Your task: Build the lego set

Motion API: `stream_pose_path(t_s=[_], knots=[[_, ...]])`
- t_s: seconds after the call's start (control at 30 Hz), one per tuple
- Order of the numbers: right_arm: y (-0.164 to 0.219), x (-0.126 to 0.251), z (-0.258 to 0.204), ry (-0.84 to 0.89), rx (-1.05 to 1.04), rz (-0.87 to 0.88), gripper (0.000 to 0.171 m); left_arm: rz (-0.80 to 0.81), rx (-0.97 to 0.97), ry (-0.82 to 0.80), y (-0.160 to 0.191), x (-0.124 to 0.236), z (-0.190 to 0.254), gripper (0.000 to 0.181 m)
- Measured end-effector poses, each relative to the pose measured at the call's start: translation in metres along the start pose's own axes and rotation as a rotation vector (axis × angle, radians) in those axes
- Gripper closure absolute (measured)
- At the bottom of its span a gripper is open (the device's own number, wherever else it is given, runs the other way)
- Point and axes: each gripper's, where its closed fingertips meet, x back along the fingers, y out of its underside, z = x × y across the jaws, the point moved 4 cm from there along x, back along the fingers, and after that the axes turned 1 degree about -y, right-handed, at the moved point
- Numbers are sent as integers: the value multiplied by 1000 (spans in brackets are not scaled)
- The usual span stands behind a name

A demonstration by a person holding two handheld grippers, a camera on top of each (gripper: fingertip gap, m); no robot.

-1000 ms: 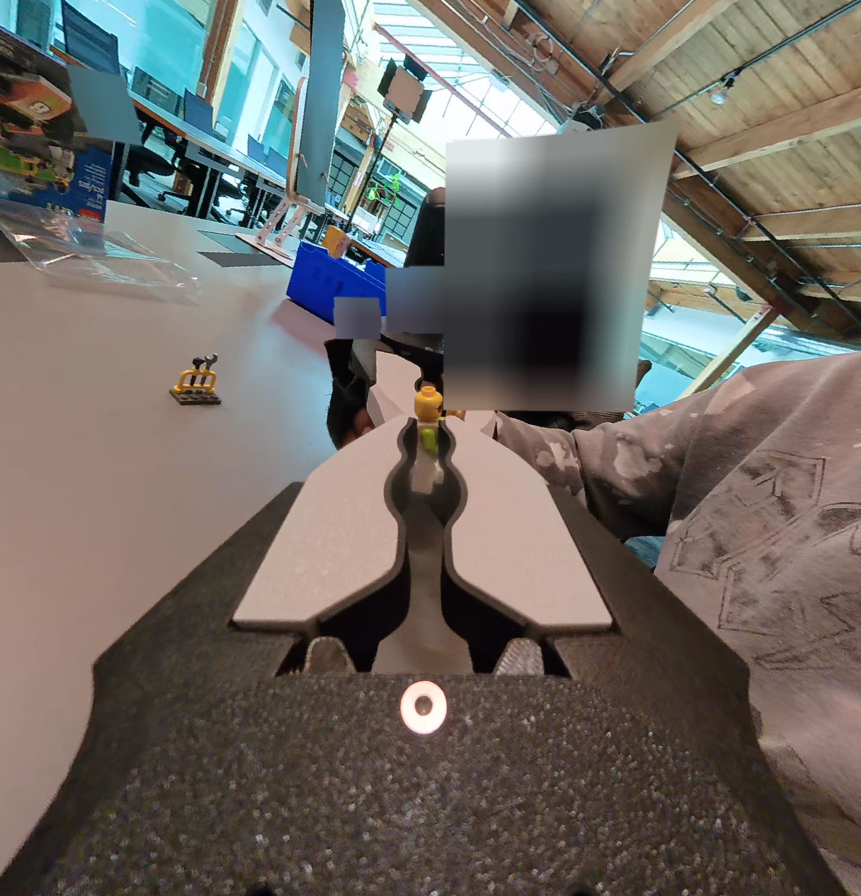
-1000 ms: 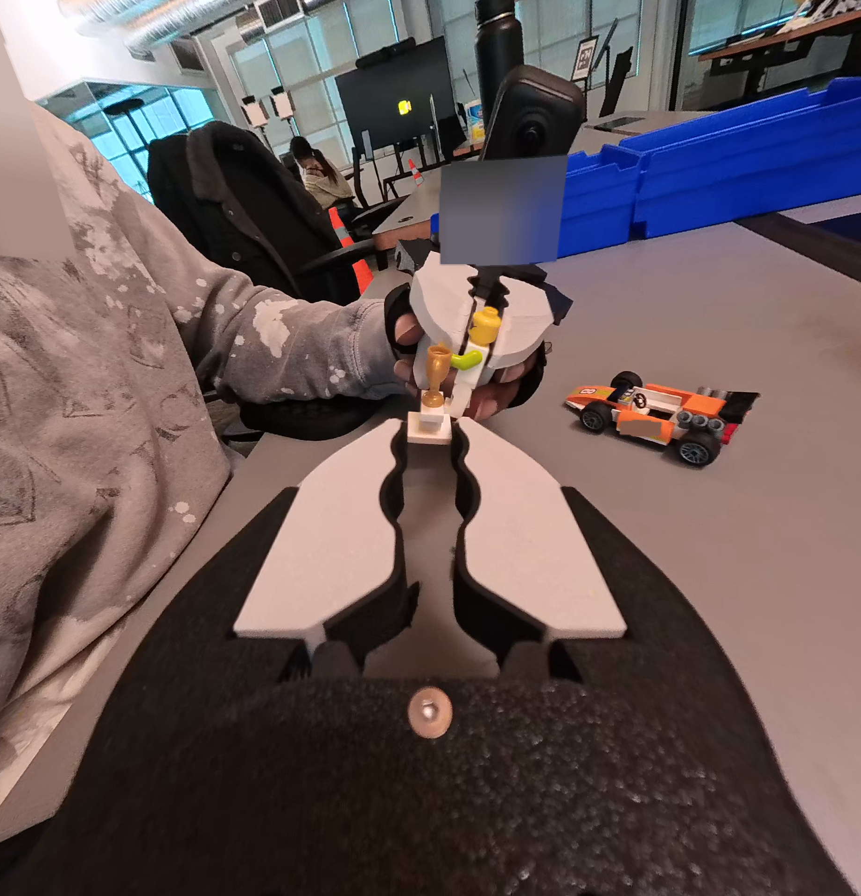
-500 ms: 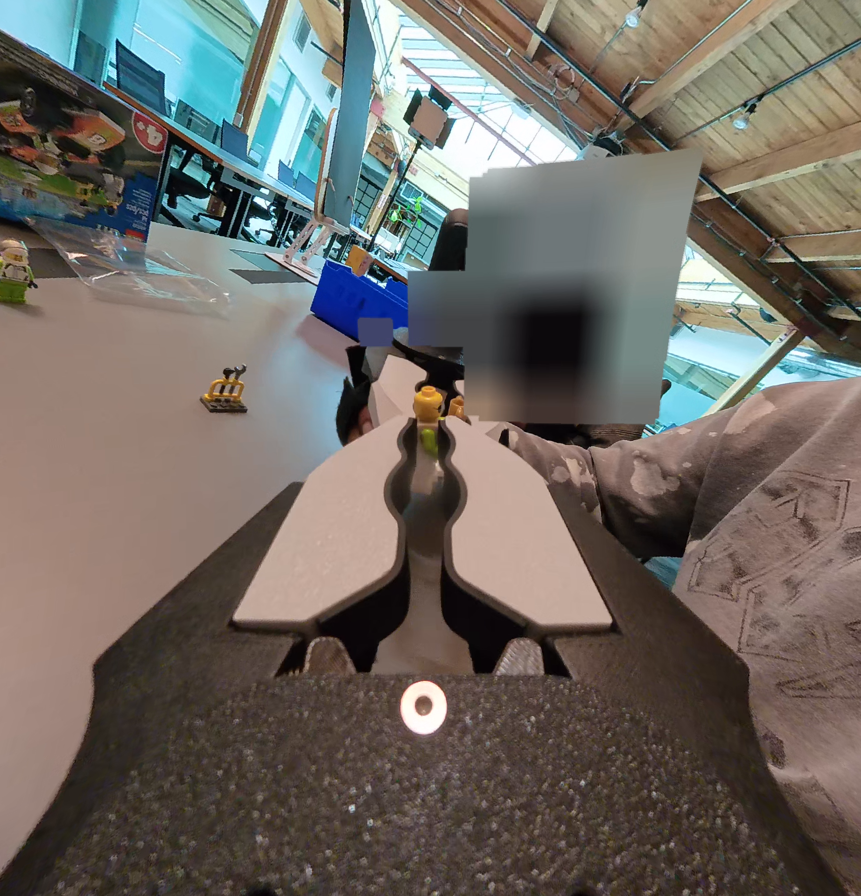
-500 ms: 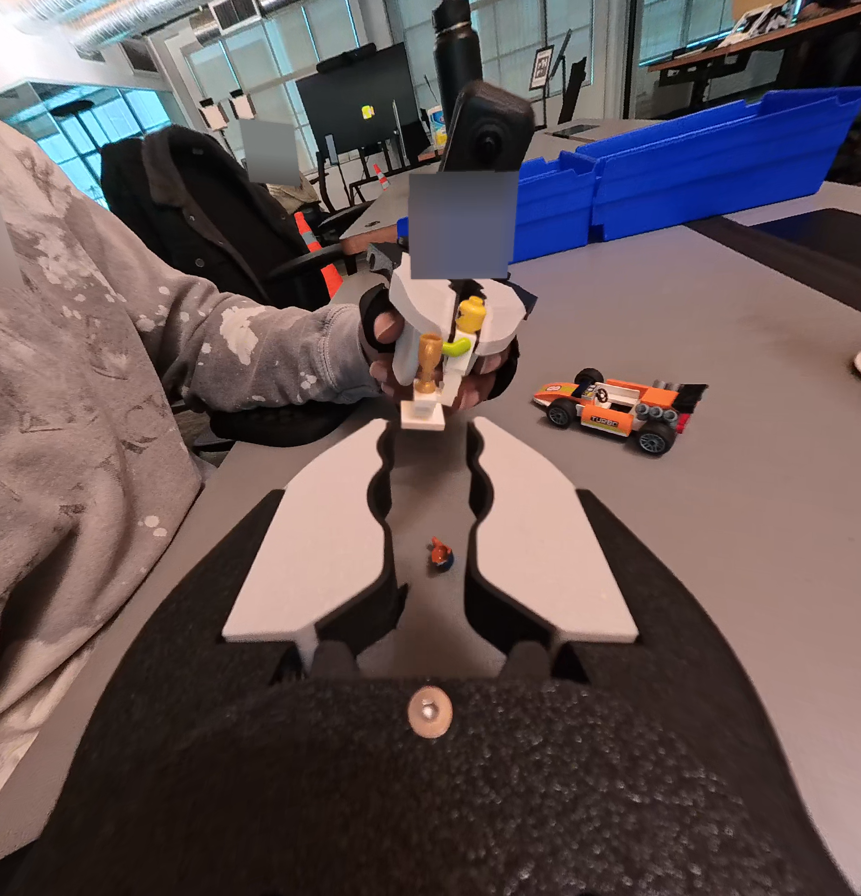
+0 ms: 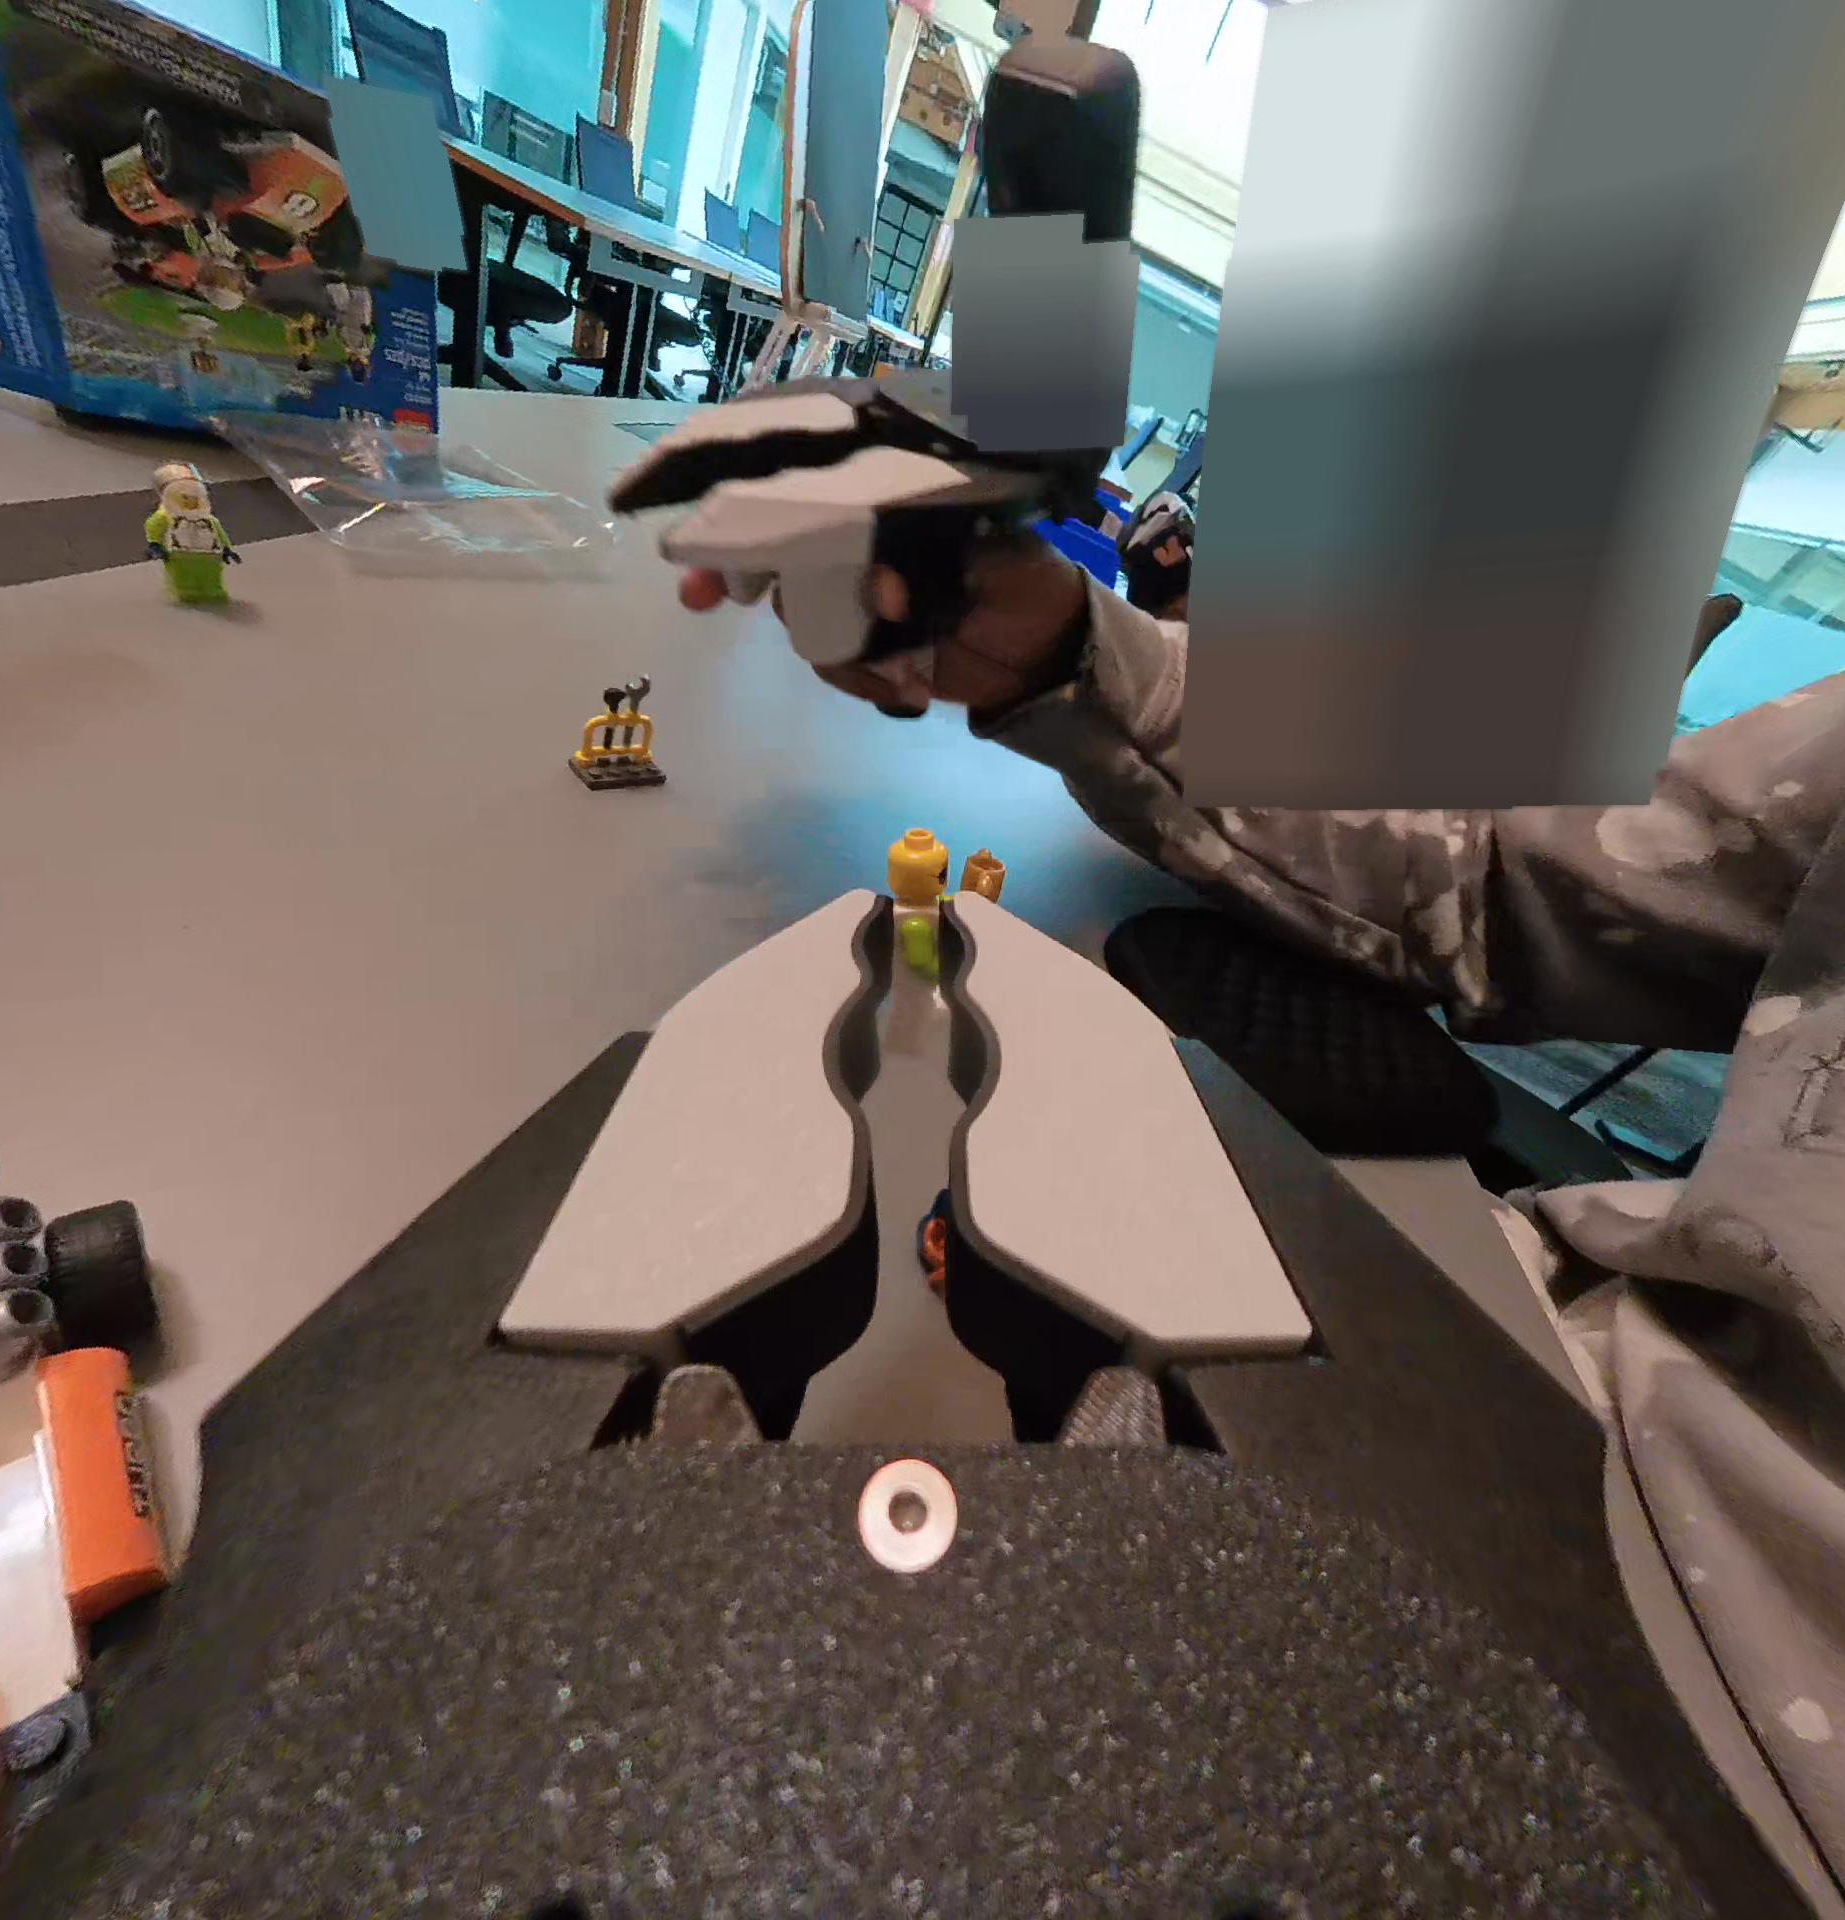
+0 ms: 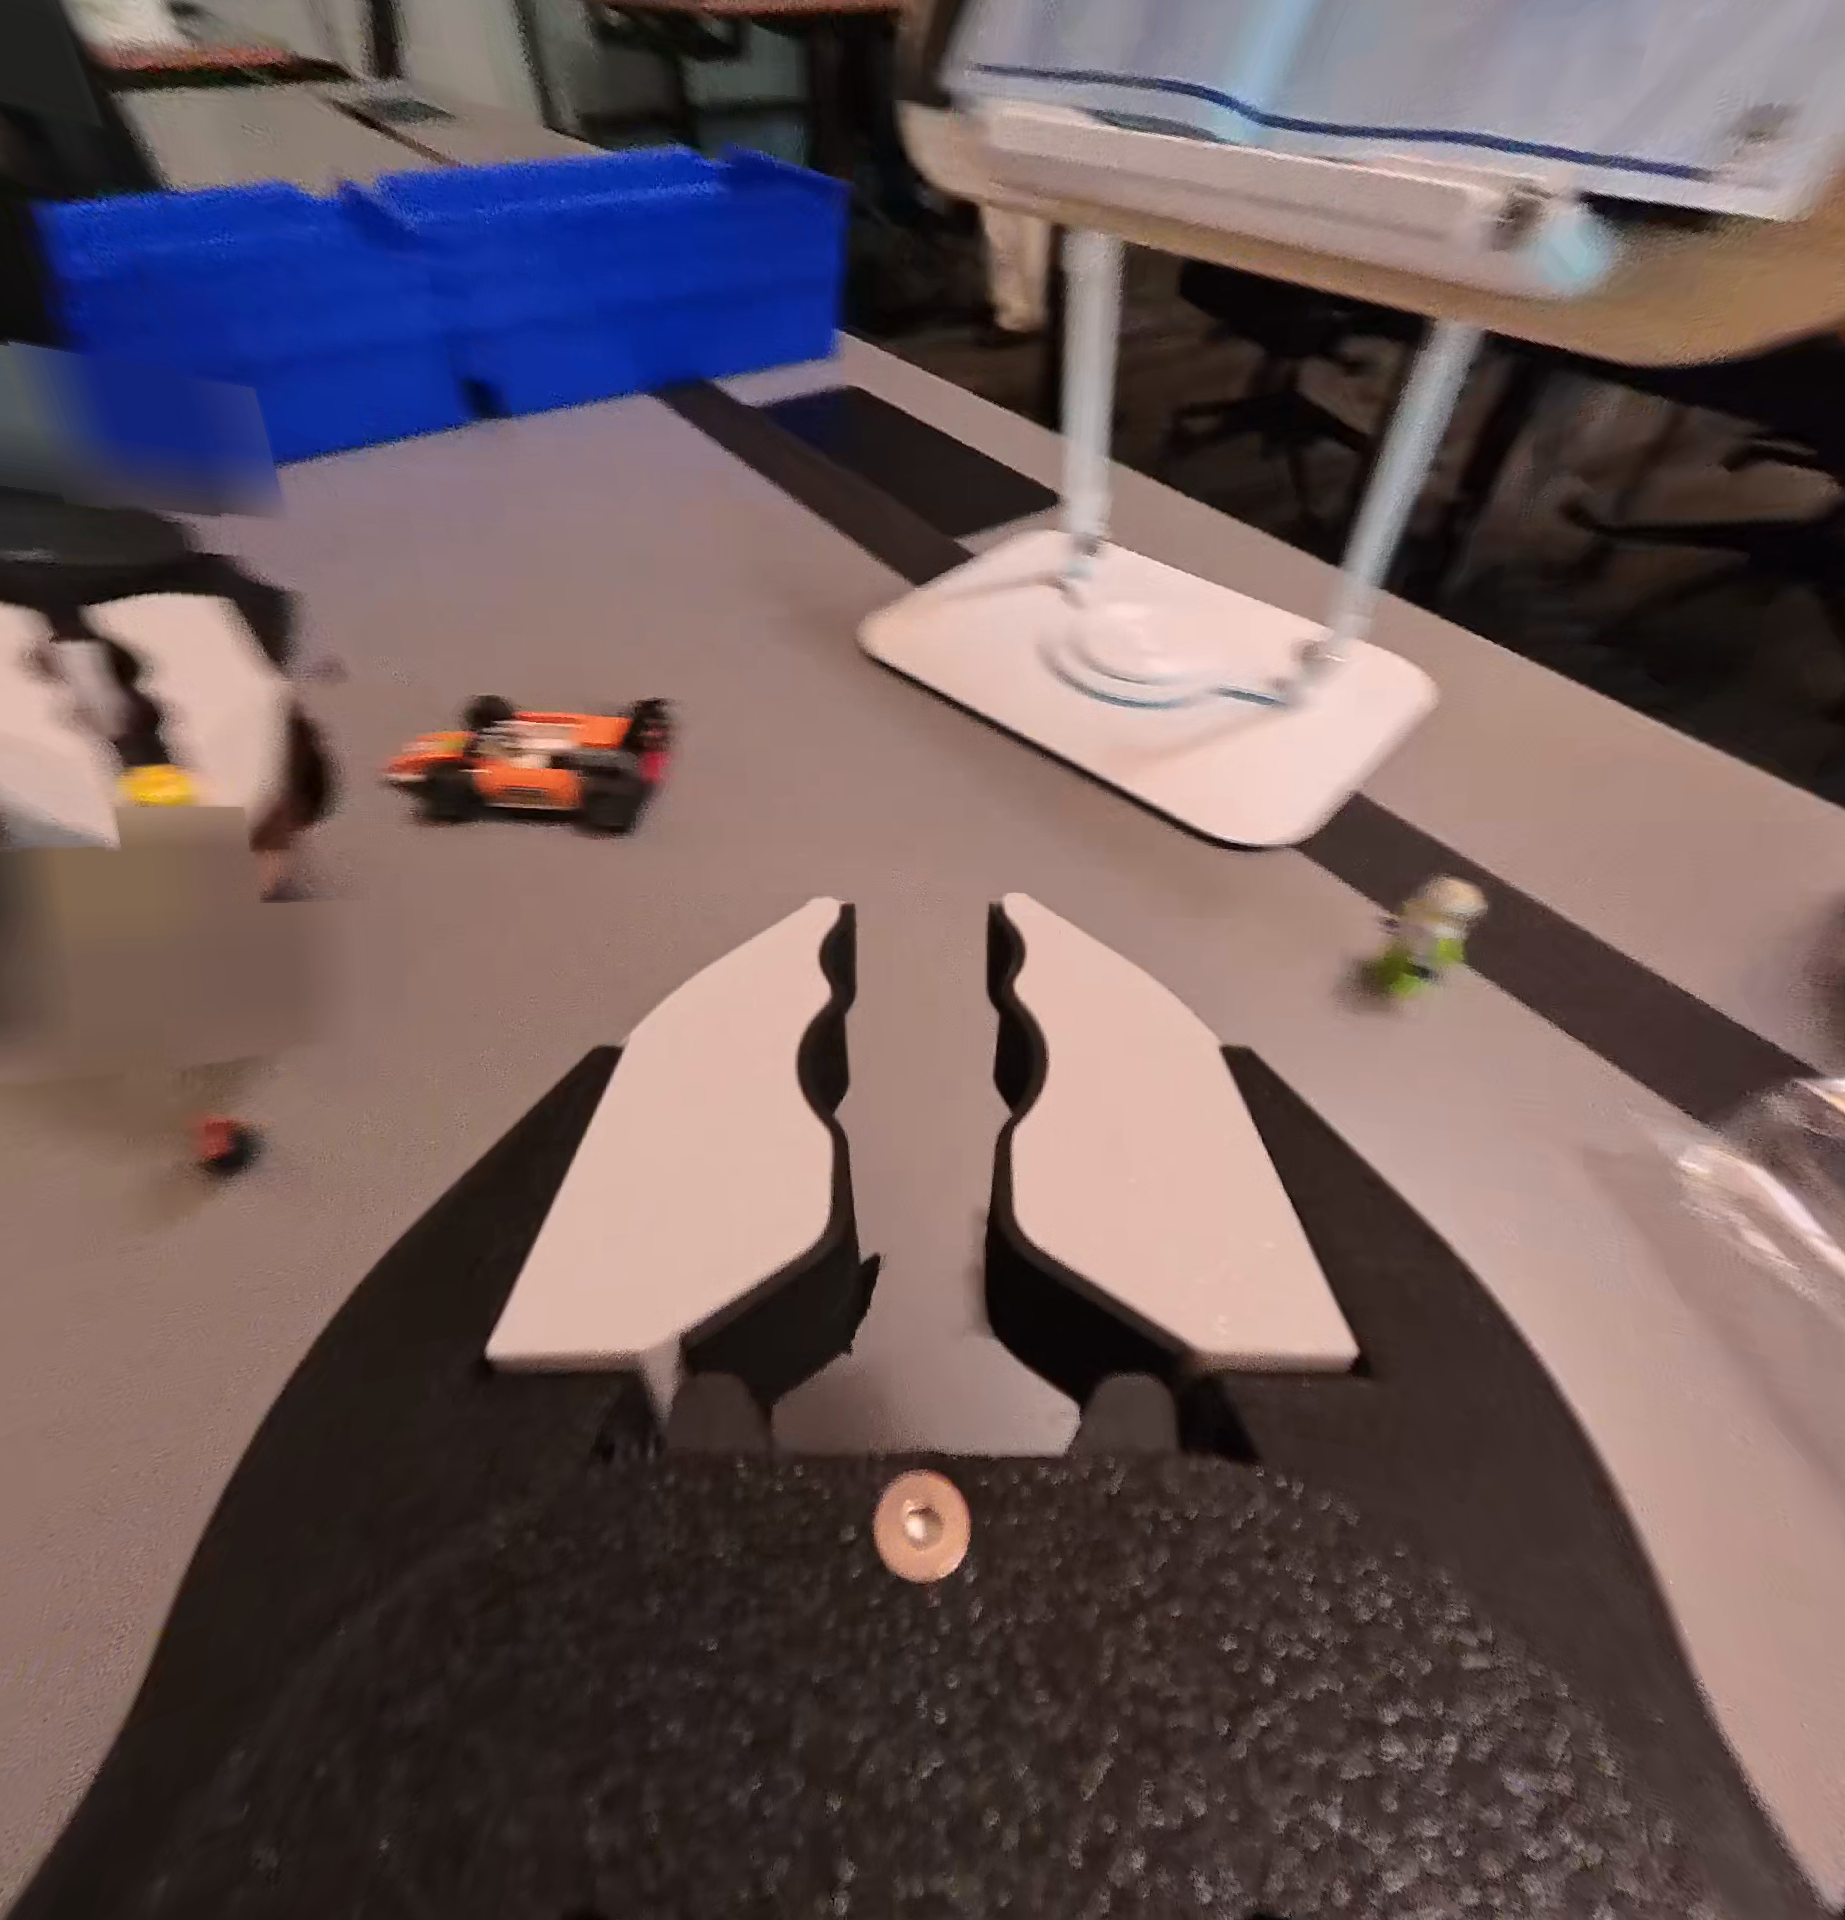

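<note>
The left gripper (image 5: 916,914) has its jaws closed on a minifigure (image 5: 918,904) with a yellow head and lime arm; the figure stands upright at the jaw tips, a small gold cup (image 5: 982,873) at its side. A small orange part (image 5: 932,1242) lies on the tabletop (image 5: 326,935) below the jaws.

The right gripper (image 6: 918,914) has its jaws parted with a clear gap, and nothing is held between them. It is raised above the tabletop; its view is motion-blurred.

On the tabletop:
- An orange race car (image 6: 528,764), near the left gripper.
- A second minifigure (image 5: 189,540) in lime and white, standing upright.
- A small yellow rack (image 5: 617,743) on a dark plate, carrying tools.
- A clear plastic bag (image 5: 419,488), beside the set box (image 5: 170,229).
- Blue bins (image 6: 430,281) at the far edge.
- A white stand base (image 6: 1146,675).

The box carries printed artwork of the car and writing; the car's side bears a small marking.
</note>
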Motion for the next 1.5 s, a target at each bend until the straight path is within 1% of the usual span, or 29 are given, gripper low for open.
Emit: stream_pose_path(t_s=[0.1, 0.2, 0.3, 0.4, 0.43, 0.47, 0.5, 0.53, 0.63, 0.7, 0.77, 0.87, 0.97, 1.03, 1.1, 1.2, 1.27, 1.5], knots=[[7, -7, 58, 82, -23, -72, 145, 4, 12, -18, 1, 1, -5, 173], [19, -26, 103, 115, -11, -174, 139, -6, 16, -48, 4, 4, -10, 173], [30, -51, 136, 140, 68, -262, 134, 10, 42, -49, 3, 5, -14, 173], [38, -77, 154, 83, 73, -301, 133, 24, 68, -39, 1, 6, -16, 173], [41, -84, 157, 62, 75, -315, 133, 25, 77, -34, 1, 5, -17, 173], [44, -89, 159, 46, 82, -342, 138, 26, 87, -29, 1, 5, -18, 173], [48, -92, 158, 12, 89, -375, 154, 30, 96, -25, 1, 6, -18, 173], [49, -93, 155, -17, 91, -383, 157, 35, 104, -22, 1, 6, -19, 173], [48, -88, 142, -81, 86, -372, 158, 51, 127, -15, -1, 8, -21, 173], [43, -80, 120, -142, 76, -347, 158, 53, 131, -14, -1, 7, -21, 173], [30, -68, 83, -224, 89, -311, 158, 45, 128, -14, 0, 6, -19, 173], [19, -45, 10, -335, 125, -310, 158, 24, 105, -14, 2, 3, -16, 173], [29, -29, -51, -365, 147, -367, 158, 11, 79, -19, 4, 2, -12, 173], [42, -24, -78, -384, 152, -375, 158, 5, 67, -24, 4, 1, -11, 173], [54, -24, -91, -389, 154, -377, 158, -3, 56, -29, 5, 0, -11, 173], [58, -26, -103, -402, 151, -358, 158, -14, 44, -40, 6, 0, -11, 173], [61, -29, -104, -386, 183, -367, 158, -18, 41, -50, 7, 1, -11, 173], [69, -34, -105, -384, 171, -384, 158, -13, 63, -78, 7, 5, -15, 173]])
